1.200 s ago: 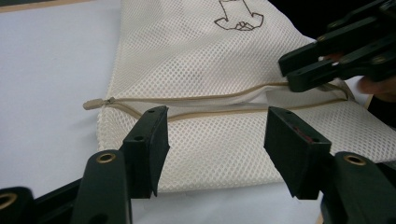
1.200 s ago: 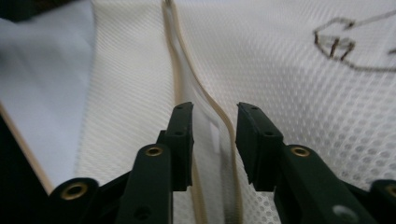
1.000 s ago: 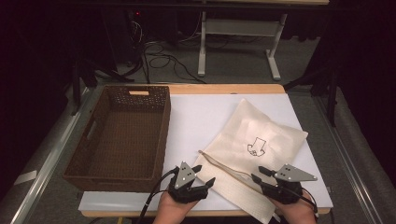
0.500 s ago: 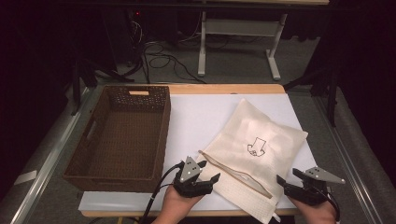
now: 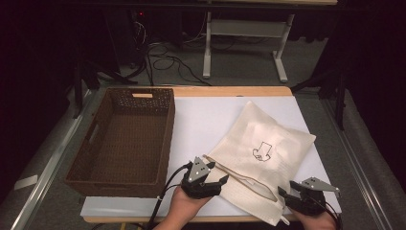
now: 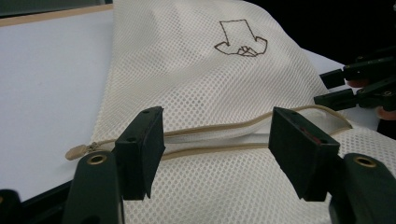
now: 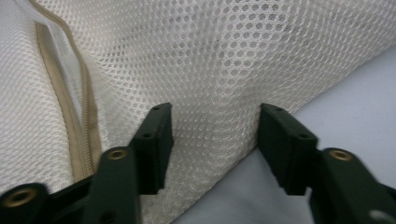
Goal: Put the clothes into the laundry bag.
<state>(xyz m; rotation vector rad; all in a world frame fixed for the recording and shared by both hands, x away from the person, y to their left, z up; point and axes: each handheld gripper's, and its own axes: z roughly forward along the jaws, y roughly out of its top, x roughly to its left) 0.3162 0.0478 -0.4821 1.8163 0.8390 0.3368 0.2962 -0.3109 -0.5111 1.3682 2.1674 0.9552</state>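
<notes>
**A:** Where does the mesh bag [image 5: 261, 160] lie, and which way does it run?

**B:** It lies flat on the white table [image 5: 210, 120], right of the wicker basket [image 5: 127, 139]. It sits cornerwise, with the printed emblem [image 5: 262, 152] near its middle. The zipper [image 6: 219, 135] runs along the near edge, from near-left to near-right, and both grippers sit at that edge.

**A:** Which one is closer to the zipper?

**B:** The left gripper [image 5: 207, 181]. It is at the bag's near-left corner, with the zipper pull [image 6: 77, 151] just off its left jaw. In the left gripper view the zipper band crosses straight through the gap between its jaws. They stand apart and hold nothing.

**A:** And the right gripper [image 5: 293, 195]?

**B:** It is at the bag's near-right corner. Its jaws have just been closing, but they remain apart. In the right gripper view a fold of mesh lies between them and the pads don't seem to press on it yet, so I'd call it ungripped.

**A:** What does each camera add?

**B:** The high view gives the bag's diagonal lie and the basket's place. The left gripper view shows the zipper partly gaping, with a lighter lining inside. The right gripper view shows the bag's edge meeting the bare table at that corner.
</notes>
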